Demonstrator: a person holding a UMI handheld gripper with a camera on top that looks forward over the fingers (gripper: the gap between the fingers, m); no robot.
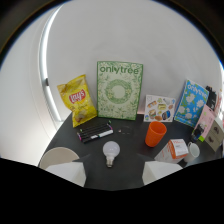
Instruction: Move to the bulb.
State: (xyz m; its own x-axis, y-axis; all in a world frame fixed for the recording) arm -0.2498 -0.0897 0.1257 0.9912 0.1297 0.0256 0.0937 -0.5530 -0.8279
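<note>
Bulb (111,151) just beyond open gripper (113,174)

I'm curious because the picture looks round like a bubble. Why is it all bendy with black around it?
Gripper view: a wide-angle lens bends the scene, so the wall's bright strip curves and the corners go black; the bulb, just ahead of the open gripper, sits on the dark table; the onlytree box stays readable; things at the sides look squeezed and blurrier.
</note>
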